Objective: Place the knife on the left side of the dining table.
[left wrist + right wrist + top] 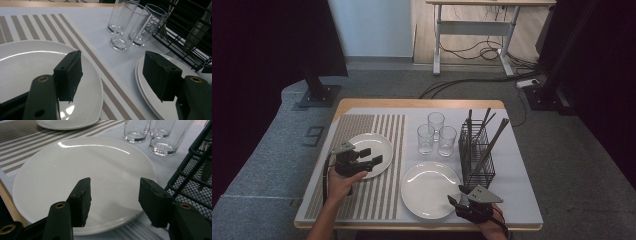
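Note:
A white plate (379,142) lies on a striped placemat (384,190) at the left. My left gripper (371,156) hovers over that plate's near right part, jaws open. In the left gripper view the left gripper (112,63) has nothing between its pads, and the plate (30,60) lies under its left jaw. A second white plate (429,187) rests on the grey cloth at front centre. My right gripper (457,198) stands open at that plate's near right rim. In the right gripper view the right gripper (115,188) is empty above this plate (87,157).
Three empty glasses (435,132) stand together behind the second plate. A black wire basket (477,152) holding dark chopsticks and cutlery stands to the right of the plate, close to my right gripper. The table's front edge is just below both hands.

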A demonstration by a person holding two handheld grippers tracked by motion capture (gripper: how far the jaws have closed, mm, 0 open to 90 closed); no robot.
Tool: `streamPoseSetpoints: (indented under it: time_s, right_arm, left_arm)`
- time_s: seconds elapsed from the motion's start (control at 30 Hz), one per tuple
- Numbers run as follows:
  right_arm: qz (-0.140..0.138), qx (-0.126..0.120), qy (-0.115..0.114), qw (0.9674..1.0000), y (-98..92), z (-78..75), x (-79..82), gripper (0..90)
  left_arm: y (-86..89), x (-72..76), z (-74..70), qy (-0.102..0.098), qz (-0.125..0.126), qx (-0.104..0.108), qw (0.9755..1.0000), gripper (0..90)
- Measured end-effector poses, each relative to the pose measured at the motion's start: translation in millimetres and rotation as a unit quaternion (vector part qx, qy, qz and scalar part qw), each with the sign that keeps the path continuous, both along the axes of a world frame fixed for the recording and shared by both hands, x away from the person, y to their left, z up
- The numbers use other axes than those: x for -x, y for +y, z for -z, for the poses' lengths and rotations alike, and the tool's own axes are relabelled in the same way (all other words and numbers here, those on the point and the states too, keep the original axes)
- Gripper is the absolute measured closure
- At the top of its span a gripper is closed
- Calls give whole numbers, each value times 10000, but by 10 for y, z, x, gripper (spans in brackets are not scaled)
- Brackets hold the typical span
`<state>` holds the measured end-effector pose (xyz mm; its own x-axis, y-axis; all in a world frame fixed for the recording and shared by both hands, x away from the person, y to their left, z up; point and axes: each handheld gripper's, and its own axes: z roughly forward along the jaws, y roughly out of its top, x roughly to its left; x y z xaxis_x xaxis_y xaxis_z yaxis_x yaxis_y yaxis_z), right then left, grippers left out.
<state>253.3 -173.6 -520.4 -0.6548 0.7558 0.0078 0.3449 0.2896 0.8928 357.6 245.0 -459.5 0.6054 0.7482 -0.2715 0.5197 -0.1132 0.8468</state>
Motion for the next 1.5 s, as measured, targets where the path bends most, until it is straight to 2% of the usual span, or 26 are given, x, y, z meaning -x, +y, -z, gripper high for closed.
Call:
streamPoseSetpoints:
  time_s: [0.27, 0.67, 1.13, 1.5]
  right_arm:
    - [35, 0, 12, 10000, -5, 3, -4, 436]
    - [38, 12, 39, 10000, -15, 8, -12, 436]
    - [25, -27, 49, 10000, -55, 1, -19, 436]
    - [17, -14, 59, 10000, -58, 6, -25, 436]
  left_arm:
    - [-123, -37, -76, -74, 104, 7, 9999, 347]
    - [-293, -89, -164, -90, 221, 128, 9996, 357]
    - [-665, -92, -306, -147, 480, 149, 9986, 371]
    - [-880, -124, -327, -120, 565, 100, 9983, 379]
